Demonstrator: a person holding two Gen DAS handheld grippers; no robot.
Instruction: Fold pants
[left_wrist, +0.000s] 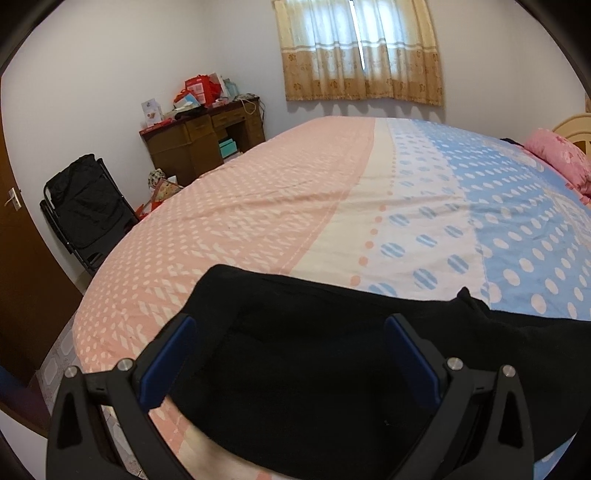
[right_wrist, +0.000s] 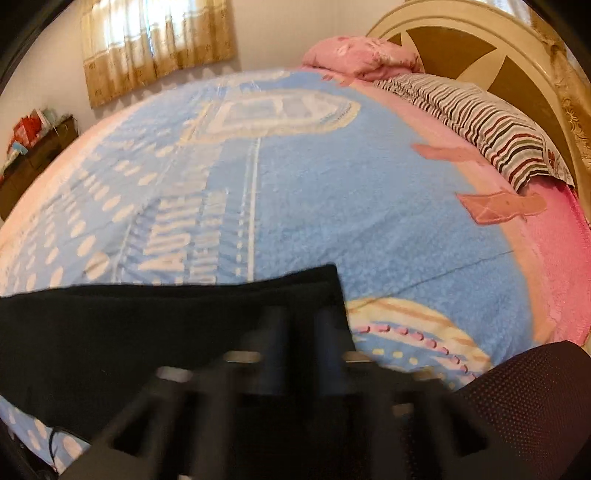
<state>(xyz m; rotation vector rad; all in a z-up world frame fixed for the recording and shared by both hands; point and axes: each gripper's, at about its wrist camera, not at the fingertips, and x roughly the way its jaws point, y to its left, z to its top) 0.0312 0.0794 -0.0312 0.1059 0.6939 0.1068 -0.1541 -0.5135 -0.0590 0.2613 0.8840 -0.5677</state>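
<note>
Black pants (left_wrist: 314, 369) lie flat along the near edge of the bed (left_wrist: 280, 206). In the left wrist view my left gripper (left_wrist: 291, 332) is open, its blue-padded fingers (left_wrist: 173, 354) spread wide just above one end of the pants. In the right wrist view the pants (right_wrist: 110, 332) stretch to the left. My right gripper (right_wrist: 299, 325) is blurred; its two fingers stand close together over the pants' right end, near the corner. Whether cloth is pinched between them is hidden.
The bed has a pink and blue dotted sheet. A pink pillow (right_wrist: 362, 55), a striped pillow (right_wrist: 487, 125) and the headboard (right_wrist: 480, 44) are at the far right. A black folding chair (left_wrist: 88, 214) and a cluttered wooden desk (left_wrist: 203, 140) stand beyond the bed's left side.
</note>
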